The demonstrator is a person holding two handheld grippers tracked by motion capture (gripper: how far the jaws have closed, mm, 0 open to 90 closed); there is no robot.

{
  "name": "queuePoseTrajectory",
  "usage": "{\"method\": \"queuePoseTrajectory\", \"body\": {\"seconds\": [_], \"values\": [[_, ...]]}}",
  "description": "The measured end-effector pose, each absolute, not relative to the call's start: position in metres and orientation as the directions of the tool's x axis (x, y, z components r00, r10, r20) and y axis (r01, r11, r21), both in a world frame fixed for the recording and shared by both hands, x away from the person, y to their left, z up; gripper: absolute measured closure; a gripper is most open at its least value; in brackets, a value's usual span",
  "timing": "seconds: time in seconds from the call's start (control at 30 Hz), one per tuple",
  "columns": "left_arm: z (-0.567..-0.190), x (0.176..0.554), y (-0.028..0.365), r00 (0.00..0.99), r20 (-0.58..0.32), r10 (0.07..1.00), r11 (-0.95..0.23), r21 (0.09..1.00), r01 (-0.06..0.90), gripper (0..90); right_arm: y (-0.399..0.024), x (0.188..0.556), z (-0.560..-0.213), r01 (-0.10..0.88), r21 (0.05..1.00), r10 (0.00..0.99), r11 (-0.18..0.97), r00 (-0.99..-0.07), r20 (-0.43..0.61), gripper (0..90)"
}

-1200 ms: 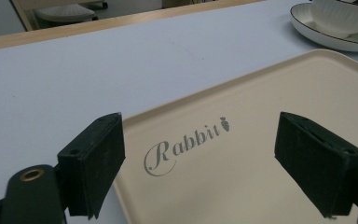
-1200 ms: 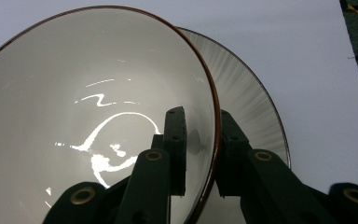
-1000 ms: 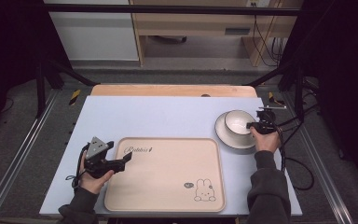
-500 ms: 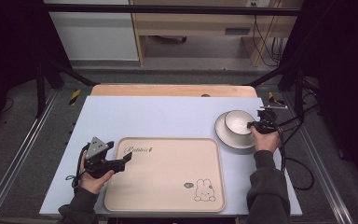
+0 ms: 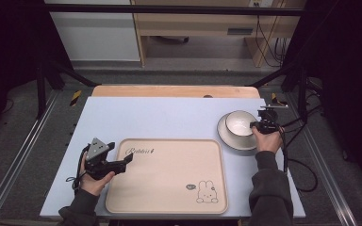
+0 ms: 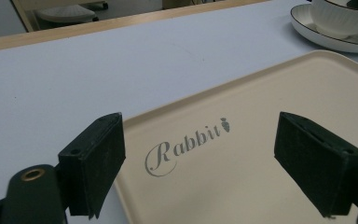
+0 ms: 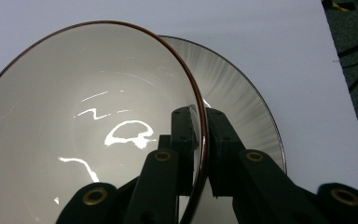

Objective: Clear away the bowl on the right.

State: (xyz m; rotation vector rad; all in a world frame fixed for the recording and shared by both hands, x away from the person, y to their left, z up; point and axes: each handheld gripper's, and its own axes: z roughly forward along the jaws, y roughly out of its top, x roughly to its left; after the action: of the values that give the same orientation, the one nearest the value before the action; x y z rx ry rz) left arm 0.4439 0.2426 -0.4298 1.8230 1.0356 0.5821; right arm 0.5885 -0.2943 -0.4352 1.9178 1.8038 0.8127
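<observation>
The white bowl (image 5: 239,123) sits on a white saucer (image 5: 231,139) at the right of the high view, on the pale blue surface (image 5: 169,117) just beyond the upper right corner of the tray (image 5: 169,188). The right gripper (image 5: 254,125) is clamped on the bowl's near-right rim: in the right gripper view its jaws close on the thin brown-edged wall (image 7: 200,140), one inside and one outside. There the bowl (image 7: 88,121) runs off the left and bottom of the frame, and the ribbed saucer (image 7: 242,98) shows behind it, partly covered by the bowl. Whether the bowl rests flat or tips on the saucer is hard to make out.

The left gripper (image 5: 125,162) lies at the middle left of the high view, over the tray's left edge, jaws spread wide and holding nothing. In the left gripper view the tray (image 6: 261,107) carries the word "Rabbit" (image 6: 186,144) between the jaws; its right and lower parts are cut off. A small rabbit drawing (image 5: 206,193) marks the tray's lower right. The saucer (image 6: 321,37) peeks in at the upper right of that view.
</observation>
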Motion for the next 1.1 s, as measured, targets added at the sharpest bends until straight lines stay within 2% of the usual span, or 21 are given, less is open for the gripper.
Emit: {"method": "queuePoseTrajectory", "body": {"seconds": [0.7, 1.1], "values": [[-0.429, 0.444, 0.244, 0.531, -0.045, 0.846, -0.208, 0.889, 0.407, 15.9, -0.299, 0.585, -0.426, 0.765, 0.638, 0.991, -0.084, -0.001, 0.131, 82.5], [-0.429, 0.444, 0.243, 0.535, -0.042, 0.843, -0.212, 0.890, 0.405, 15.8, -0.300, 0.579, -0.414, 0.741, 0.664, 0.985, -0.102, -0.017, 0.170, 82.5]]}}
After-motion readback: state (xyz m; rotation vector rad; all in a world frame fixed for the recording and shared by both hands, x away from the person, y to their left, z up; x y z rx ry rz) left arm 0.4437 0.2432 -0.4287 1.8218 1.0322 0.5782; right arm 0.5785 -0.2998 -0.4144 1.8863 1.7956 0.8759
